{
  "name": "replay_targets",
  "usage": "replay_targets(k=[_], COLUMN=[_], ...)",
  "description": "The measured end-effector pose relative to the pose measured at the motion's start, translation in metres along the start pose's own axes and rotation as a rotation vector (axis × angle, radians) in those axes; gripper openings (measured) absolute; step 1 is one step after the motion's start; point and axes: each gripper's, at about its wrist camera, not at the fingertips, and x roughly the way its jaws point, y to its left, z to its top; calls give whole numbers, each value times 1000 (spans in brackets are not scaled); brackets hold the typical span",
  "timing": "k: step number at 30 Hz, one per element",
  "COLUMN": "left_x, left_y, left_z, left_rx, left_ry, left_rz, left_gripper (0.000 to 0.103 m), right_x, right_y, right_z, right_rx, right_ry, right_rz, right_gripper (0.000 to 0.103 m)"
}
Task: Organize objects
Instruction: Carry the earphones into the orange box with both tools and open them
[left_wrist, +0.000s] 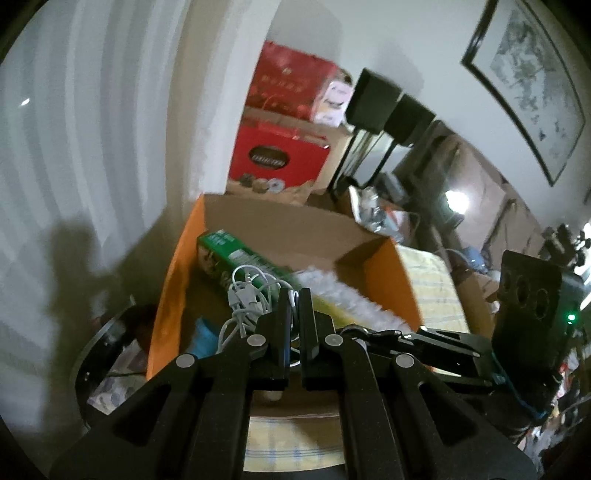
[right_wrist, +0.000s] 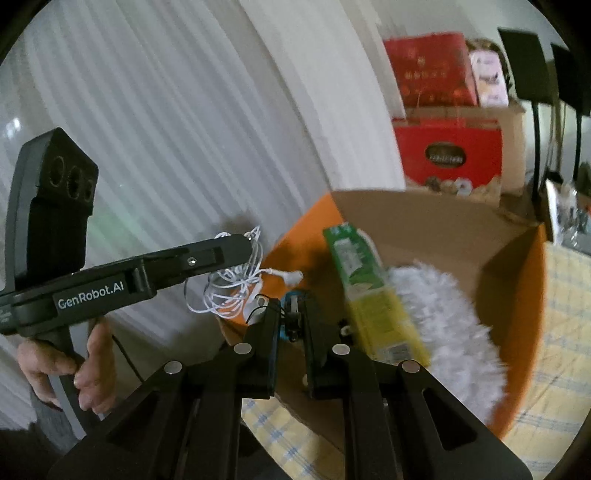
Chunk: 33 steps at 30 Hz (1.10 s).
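My left tongs (left_wrist: 294, 295) clamped on a tangled white cable (left_wrist: 247, 295), my right tongs (right_wrist: 290, 306) pinching a small blue-and-black item (right_wrist: 290, 319), both over the orange cardboard box (right_wrist: 532, 332) holding a green carton (right_wrist: 369, 295) and white duster (right_wrist: 454, 321).

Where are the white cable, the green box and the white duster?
white cable (right_wrist: 236, 286), right wrist view, on the tangled loops hanging from the left gripper.
green box (right_wrist: 354, 266), right wrist view, on its green upper face.
white duster (left_wrist: 343, 295), left wrist view, on the fluffy head's middle.
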Motion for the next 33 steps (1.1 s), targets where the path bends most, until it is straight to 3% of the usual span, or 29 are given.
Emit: replay_targets(k=[14,21,24,28,33], left_x=[42,46,43,37,23], left_y=[24,32,33,30,20], left_z=[-10,-13,-14,-15,-19], left_rx=[-33,-55,-55,-39,5], left_ry=[91,103,96,86,55], left_rz=[22,10,10,23,60], left_gripper=[4,13,24,30,47], right_x=[38,30,23,17,-2], right_y=[0,-10,-8,-6,1], right_z=[-7,-6,-5,-4,-6], right_rx=[-41,-7,-6,-20,-24], right_ry=[82,81,71,93,79], right_rz=[-72,-89,-94,-125,-137], right_gripper=[11,14,14,43,52])
